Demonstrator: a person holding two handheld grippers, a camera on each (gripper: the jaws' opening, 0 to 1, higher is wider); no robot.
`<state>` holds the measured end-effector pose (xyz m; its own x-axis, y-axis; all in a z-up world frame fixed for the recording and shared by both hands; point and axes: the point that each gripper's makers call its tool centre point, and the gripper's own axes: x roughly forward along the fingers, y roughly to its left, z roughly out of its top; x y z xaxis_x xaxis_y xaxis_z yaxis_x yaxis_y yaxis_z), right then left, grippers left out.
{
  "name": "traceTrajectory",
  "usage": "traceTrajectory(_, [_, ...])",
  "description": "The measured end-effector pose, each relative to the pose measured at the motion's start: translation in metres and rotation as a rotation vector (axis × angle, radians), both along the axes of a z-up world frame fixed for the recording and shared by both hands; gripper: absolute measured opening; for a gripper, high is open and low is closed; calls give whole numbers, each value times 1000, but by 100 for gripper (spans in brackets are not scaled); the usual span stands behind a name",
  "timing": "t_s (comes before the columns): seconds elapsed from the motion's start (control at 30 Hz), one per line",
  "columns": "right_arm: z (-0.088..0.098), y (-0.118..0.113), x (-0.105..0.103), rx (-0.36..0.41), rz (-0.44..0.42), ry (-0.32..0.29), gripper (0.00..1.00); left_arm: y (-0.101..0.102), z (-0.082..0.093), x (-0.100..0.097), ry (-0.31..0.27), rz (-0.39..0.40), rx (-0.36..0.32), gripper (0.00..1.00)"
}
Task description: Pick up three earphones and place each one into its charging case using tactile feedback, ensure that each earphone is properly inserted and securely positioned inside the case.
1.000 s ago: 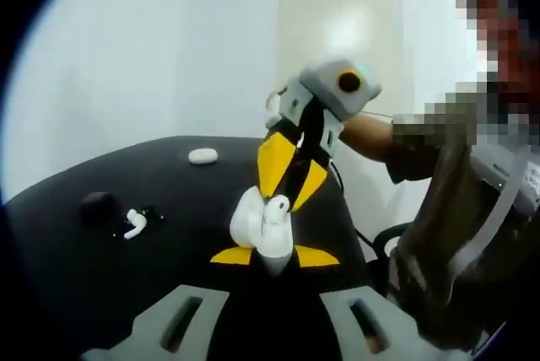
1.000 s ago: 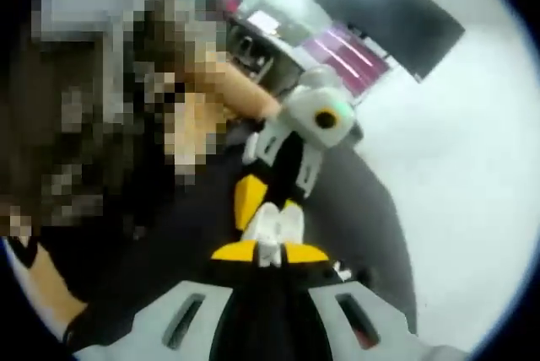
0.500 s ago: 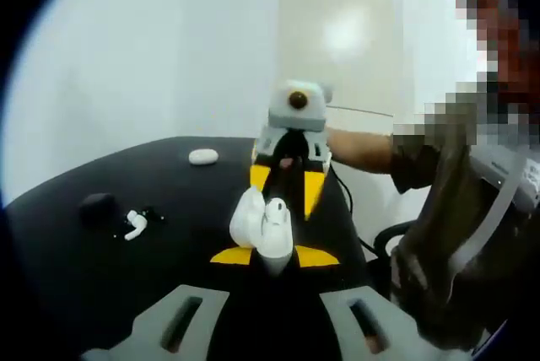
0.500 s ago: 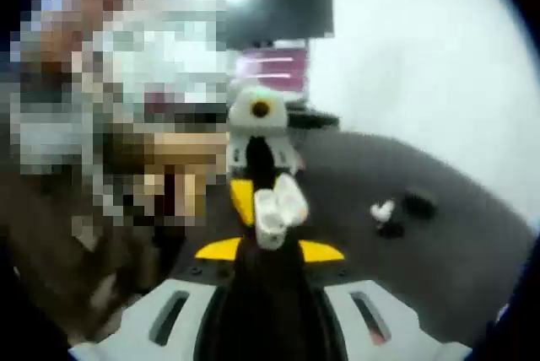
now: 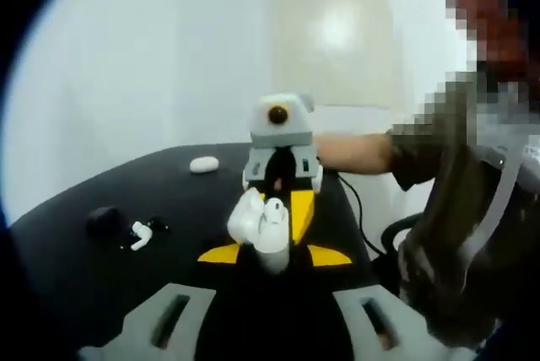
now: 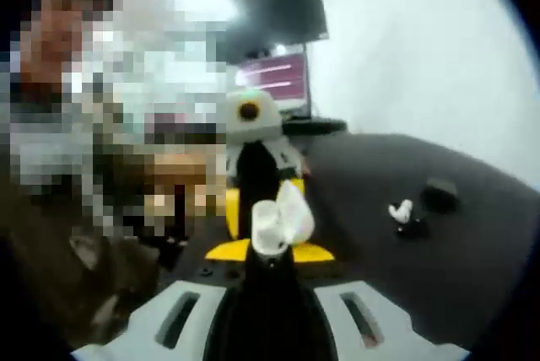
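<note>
Both pairs of fingers meet around the open white charging case (image 5: 263, 228), which I hold up above the black table (image 5: 101, 277). My left gripper (image 5: 274, 255) has its yellow tips pinched against the base of the case, one on each side, with the case's rounded lid tipped back toward the left. Facing me from behind the case is my right gripper (image 5: 291, 209), its yellow jaw reaching the far side of the case; I cannot tell whether its jaws are closed on the case or only touching it.

From the right gripper view the same case (image 6: 278, 219) sits just above my right gripper's (image 6: 270, 251) yellow tips, lid flipped open to the right, and the left gripper (image 6: 253, 184) stands directly behind it.

Well left of the case in the left gripper view, a loose white earphone (image 5: 141, 235) lies on the table beside a small black case (image 5: 104, 219). Farther back from the held case rests another white case (image 5: 204, 164), shut.
</note>
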<state>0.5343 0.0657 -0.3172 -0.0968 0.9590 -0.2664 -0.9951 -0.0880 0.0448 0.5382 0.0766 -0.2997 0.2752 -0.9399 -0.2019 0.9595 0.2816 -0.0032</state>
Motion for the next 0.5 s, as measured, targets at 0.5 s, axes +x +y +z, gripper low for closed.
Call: traceTrajectory(0.5, [2,4,-1,16,-2,-19,18,55,34,97,162,264,32,10])
